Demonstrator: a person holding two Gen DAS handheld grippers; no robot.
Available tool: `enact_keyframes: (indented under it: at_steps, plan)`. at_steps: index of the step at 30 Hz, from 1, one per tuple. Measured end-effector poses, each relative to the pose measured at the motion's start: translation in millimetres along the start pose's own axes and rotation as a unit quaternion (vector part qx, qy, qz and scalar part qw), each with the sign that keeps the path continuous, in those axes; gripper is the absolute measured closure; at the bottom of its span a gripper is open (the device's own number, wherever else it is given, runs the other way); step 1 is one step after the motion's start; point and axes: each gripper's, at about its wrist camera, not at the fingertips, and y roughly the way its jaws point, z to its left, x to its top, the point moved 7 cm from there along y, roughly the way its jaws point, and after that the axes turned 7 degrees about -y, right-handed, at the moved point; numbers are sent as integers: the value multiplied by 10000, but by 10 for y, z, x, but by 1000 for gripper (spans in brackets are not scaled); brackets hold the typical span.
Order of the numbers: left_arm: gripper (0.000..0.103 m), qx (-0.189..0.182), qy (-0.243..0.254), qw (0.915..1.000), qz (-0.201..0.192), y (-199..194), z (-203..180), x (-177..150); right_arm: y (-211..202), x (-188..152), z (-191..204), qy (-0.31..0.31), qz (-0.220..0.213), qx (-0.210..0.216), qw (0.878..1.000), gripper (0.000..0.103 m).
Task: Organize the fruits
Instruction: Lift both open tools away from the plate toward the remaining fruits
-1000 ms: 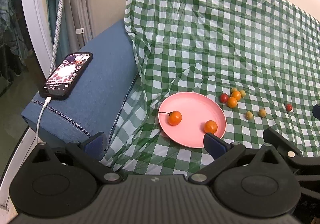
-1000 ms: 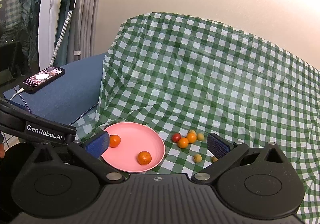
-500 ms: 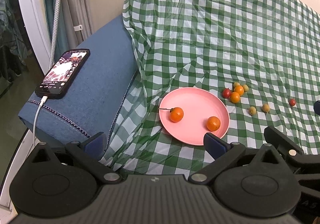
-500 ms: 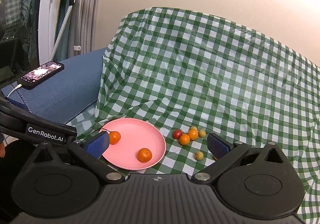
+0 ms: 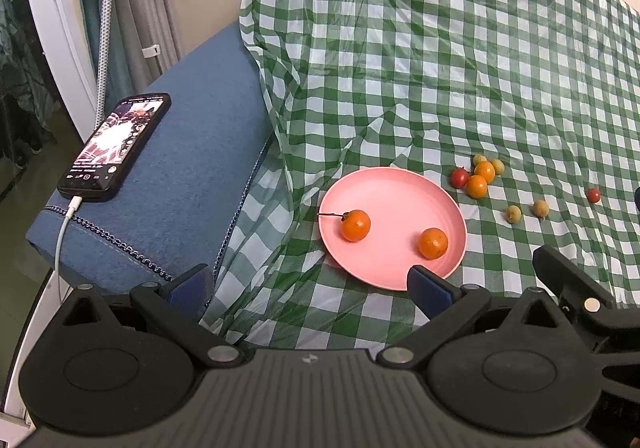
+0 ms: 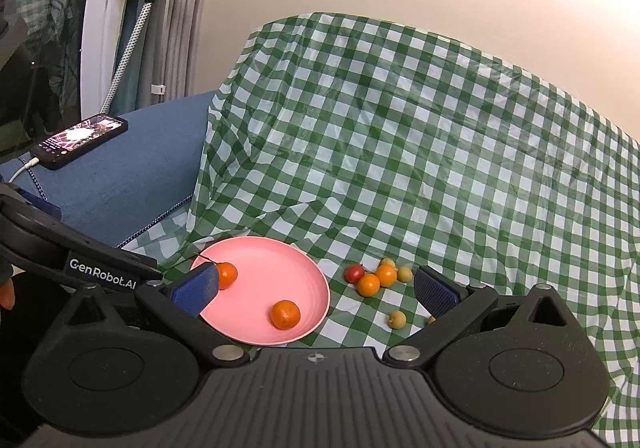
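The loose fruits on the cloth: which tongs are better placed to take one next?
Probably the right tongs: open and empty, with the fruit cluster between their tips. The left tongs, also open, point at the pink plate, with the cluster off to their right.

"GenRobot.AI" on left claw (image 6: 102, 275)

Two oranges (image 5: 355, 225) (image 5: 433, 243) lie on the plate (image 5: 394, 187), which sits on the checked cloth (image 5: 440, 67). Right of the plate a cluster of small fruits (image 5: 477, 175) touches together; further right lie scattered fruits (image 5: 513, 214). Left of the plate, a phone (image 5: 115, 147) rests on the cushion (image 5: 192, 167).
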Motion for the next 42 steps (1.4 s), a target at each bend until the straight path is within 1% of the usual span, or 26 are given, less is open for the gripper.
enact_keyframes:
  at_steps: [5, 8, 21, 31, 42]
  plan:
    - [0, 22, 23, 10000, 39, 77, -42, 21, 37, 29, -21, -195, -174, -167, 9995, 1]
    - [0, 53, 67, 9999, 83, 132, -71, 33, 86, 32, -60, -224, -137, -213, 9994, 1]
    - [0, 79, 159, 9996, 234, 373, -234, 109, 348, -100, -253, 278, 161, -148, 9994, 1]
    - [0, 33, 254, 9994, 217, 507, -460, 248, 500, -175, -472, 644, 164, -240, 9975, 1]
    - [0, -57, 457, 9985, 283, 626, -788, 300, 593, -312, -718, 956, 234, -348, 9945, 1]
